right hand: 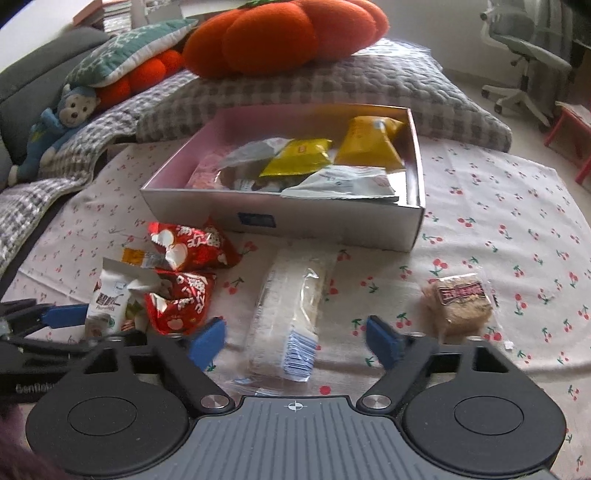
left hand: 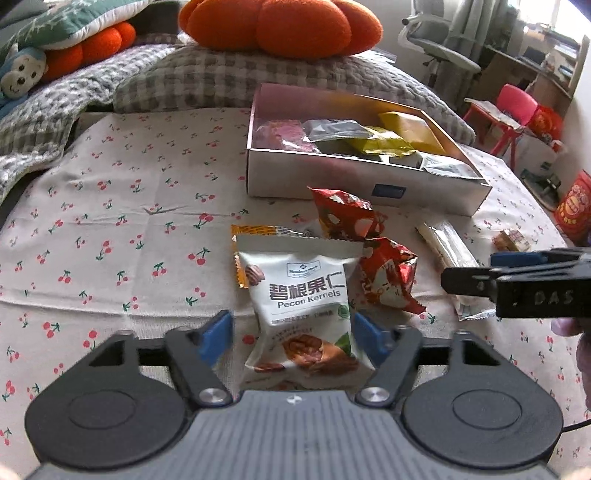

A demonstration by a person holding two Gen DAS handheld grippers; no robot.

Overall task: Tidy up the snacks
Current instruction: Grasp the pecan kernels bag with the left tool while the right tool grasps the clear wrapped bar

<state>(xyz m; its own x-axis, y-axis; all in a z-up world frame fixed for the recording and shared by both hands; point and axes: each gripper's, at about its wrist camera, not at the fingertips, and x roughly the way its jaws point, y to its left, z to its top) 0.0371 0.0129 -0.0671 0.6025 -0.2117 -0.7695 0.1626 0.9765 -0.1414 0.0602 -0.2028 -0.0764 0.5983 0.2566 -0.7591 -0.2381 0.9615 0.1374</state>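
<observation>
A white pecan-kernel packet (left hand: pixel 299 295) stands on the cherry-print cloth between the blue pads of my left gripper (left hand: pixel 293 338). The right pad is at its edge; a gap shows at the left pad (left hand: pixel 216 336), so the jaws are open. My right gripper (right hand: pixel 295 343) straddles a long white wrapped bar (right hand: pixel 288 314) with space on both sides, also open. Two red packets (right hand: pixel 195 243) (right hand: pixel 181 299) and an orange one (left hand: pixel 258 230) lie just behind the pecan packet. The silver box (right hand: pixel 332 225) beyond them holds several snack packets.
A brown cake in clear wrap (right hand: pixel 461 302) lies to the right of the bar. Grey checked pillows (right hand: pixel 332 81) and an orange pumpkin cushion (right hand: pixel 280 33) sit behind the box. A blue monkey toy (right hand: pixel 70 118) is at far left. An office chair (right hand: pixel 524 55) stands off the bed.
</observation>
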